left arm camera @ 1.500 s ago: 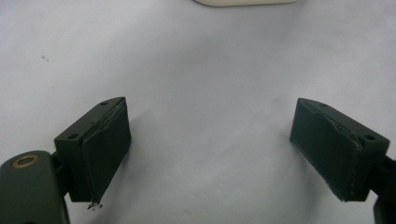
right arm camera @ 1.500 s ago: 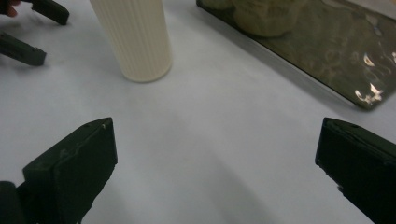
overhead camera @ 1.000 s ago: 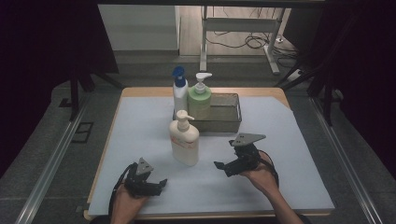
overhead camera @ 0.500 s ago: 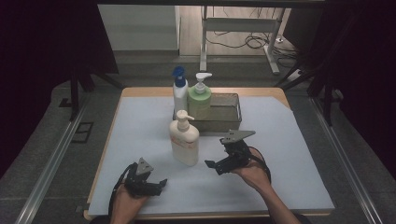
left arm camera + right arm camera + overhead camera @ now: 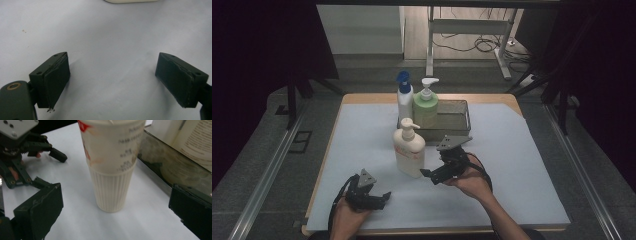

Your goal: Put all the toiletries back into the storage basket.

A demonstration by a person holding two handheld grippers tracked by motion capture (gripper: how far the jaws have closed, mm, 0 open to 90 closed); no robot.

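Note:
A cream pump bottle [image 5: 408, 150] stands upright on the white mat, in front of a dark mesh basket [image 5: 458, 124]. My right gripper [image 5: 430, 169] is just to its right, open, with the jaws pointing at the bottle's lower half. In the right gripper view the ribbed base of the cream bottle [image 5: 112, 170] stands ahead of the open right gripper [image 5: 115, 217], apart from both jaws. My left gripper [image 5: 379, 196] rests low near the front edge, open over bare mat [image 5: 112, 80], holding nothing.
A green pump bottle [image 5: 426, 107] stands at the basket's left end, with a blue-capped white bottle [image 5: 404, 100] beside it. The basket wall [image 5: 160, 160] runs close on the right of the right gripper. The mat [image 5: 522, 165] lies bare at the right and left.
My right gripper has moved left, closing in on the cream bottle with its jaws still open. The left gripper has stayed where it was.

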